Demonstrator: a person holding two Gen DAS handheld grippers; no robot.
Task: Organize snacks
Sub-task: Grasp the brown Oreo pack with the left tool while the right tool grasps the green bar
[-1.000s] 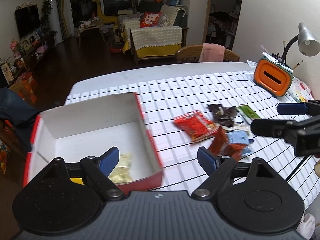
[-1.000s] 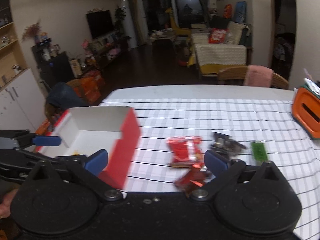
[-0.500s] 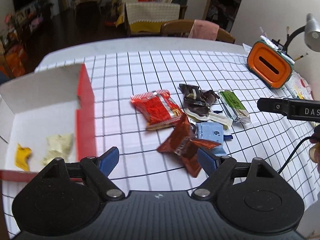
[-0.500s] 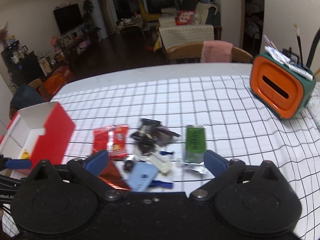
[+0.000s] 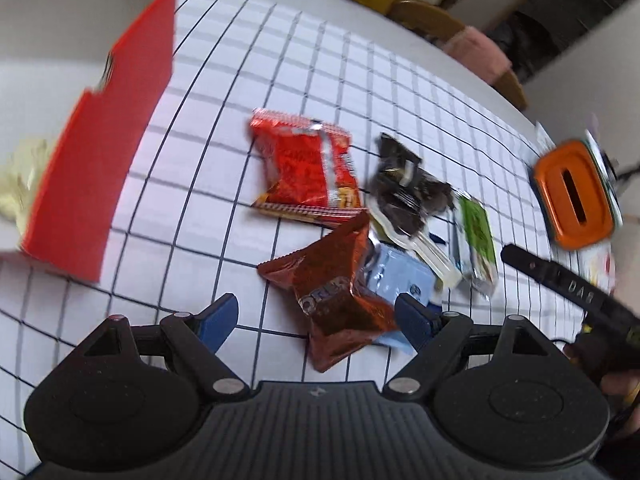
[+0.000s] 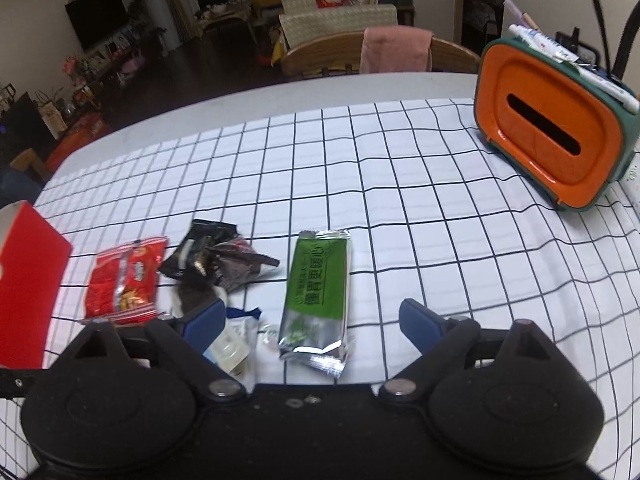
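Note:
A pile of snacks lies on the checked tablecloth. My left gripper is open, its jaws either side of a dark red foil packet, just above it. Beside that lie a bright red packet, dark brown wrappers, a light blue packet and a green packet. My right gripper is open over the green packet, with the red packet and brown wrappers to its left. The red box with white inside stands at the left and holds a pale snack.
An orange and green tissue holder with pens stands at the table's far right. A wooden chair with a pink cloth is behind the table. The right gripper's body shows at the right of the left wrist view.
Both grippers have moved right and lower, from the red box to the snack pile. The left now straddles the dark red packet, the right the green packet. Both stay open.

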